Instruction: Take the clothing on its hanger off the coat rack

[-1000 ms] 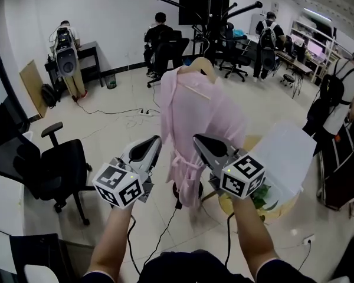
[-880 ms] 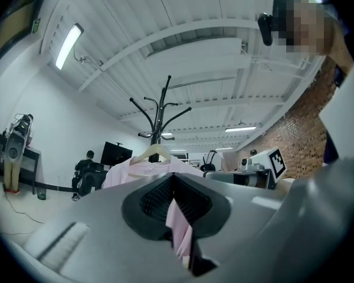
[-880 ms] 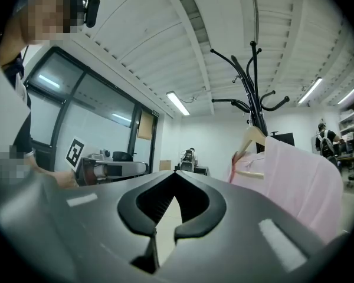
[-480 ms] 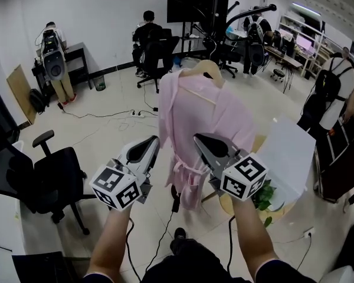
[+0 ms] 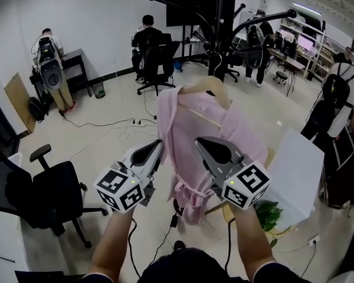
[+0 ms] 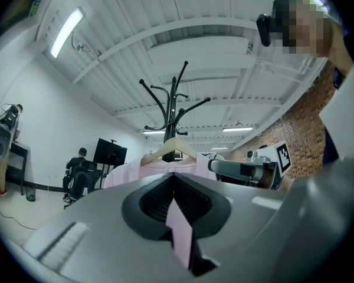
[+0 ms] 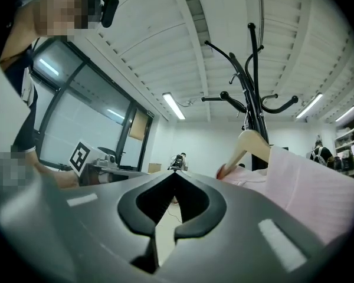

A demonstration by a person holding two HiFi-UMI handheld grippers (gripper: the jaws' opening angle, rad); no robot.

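Both your arms are out in front, and the robe [image 5: 194, 128] hangs dead ahead at 12 o'clock. It's pink and draped on a wooden hanger [image 5: 207, 86]. The hanger sits up against the pole of the black rack [image 5: 224, 22], under its curved arms. The hook itself is too small to make out.

Your left tongs [image 5: 157, 146] are pinched together, tips meeting. In the left gripper view a sliver of pink cloth shows through the slit lower down, but the tips grip nothing. From the head view they sit at the robe's 9 o'clock edge, just beside the cloth.

Your right tongs [image 5: 199, 140] are closed tight too, and empty, with only floor showing through their slit. They point up across the front of the robe, a little right of its middle. In the right gripper view the hanger's shoulder rises at 1 o'clock, with pink fabric falling away to 3 o'clock.

The robe's hem hangs low, well below both sets of tips, between your two marker cubes.

Around you there's a black chair [image 5: 56, 184] at 8 o'clock on the pale floor [image 5: 106, 134]. A green plant [image 5: 270, 214] sits at 4 o'clock beneath a white panel [image 5: 295, 170]. Past the rack at 12 o'clock stands a dark monitor [image 5: 192, 7], and a seated person [image 5: 146, 40] is at 11 o'clock.
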